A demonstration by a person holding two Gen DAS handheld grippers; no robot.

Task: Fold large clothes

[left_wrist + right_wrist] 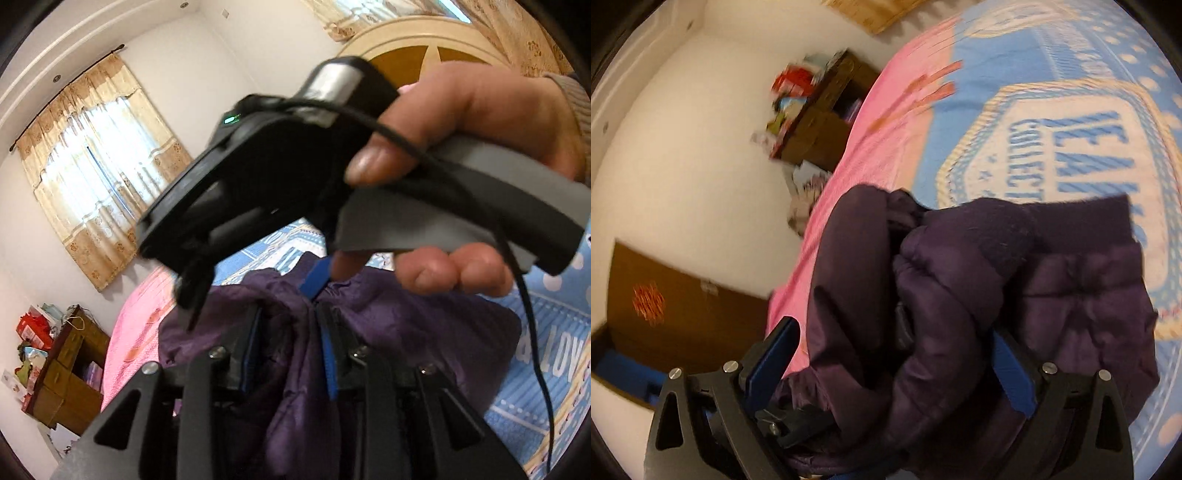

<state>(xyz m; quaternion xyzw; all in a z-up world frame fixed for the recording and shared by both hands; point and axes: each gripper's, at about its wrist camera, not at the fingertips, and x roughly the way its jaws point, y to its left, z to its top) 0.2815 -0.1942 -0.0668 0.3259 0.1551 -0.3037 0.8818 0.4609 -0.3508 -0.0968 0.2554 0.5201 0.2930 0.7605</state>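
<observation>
My left fingers stood close together with a fold of the purple puffer jacket bunched between them; the blue pads pressed into the cloth on both sides, so the left gripper was holding it. My right fingers were spread wide, the thick rolled bulk of the jacket filling the gap. Whether the right gripper actually squeezed that bundle or only straddled it, I could not tell.

The jacket lay heaped on the bed, partly on the blue printed cover and partly on its pink edge, the dark knit cuff pointing towards the printed emblem. From the left wrist, my right hand loomed just above the jacket, wrapped round the grey handle, the black cable trailing down. A curtained window and a cluttered wooden cabinet stood beyond the bed, by the wall.
</observation>
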